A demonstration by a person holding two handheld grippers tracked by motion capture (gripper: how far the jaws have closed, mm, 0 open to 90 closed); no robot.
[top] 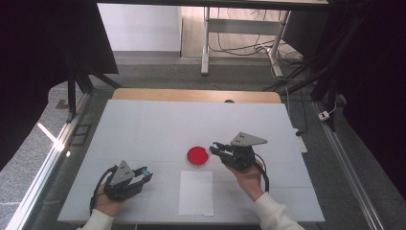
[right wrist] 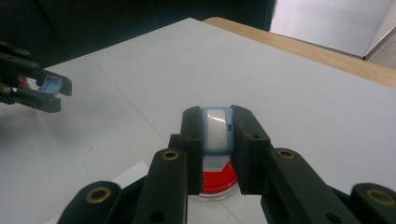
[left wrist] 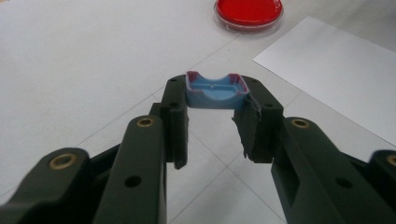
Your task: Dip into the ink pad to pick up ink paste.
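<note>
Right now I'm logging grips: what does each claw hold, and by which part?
Left claw: a small blue cap-like piece, pinched at its two ends by the tips. Right claw: a small blue-and-white piece, gripped by its sides.

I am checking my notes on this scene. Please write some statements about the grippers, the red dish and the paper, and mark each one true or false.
1. The left gripper is shut on a blue piece. True.
2. The right gripper is open and holds nothing. False: it is shut on a small blue and white part.
3. The red dish lies on the paper. False: it lies on the table, beyond the paper.
4. The right gripper is closer to the dish than the left gripper. True.
</note>
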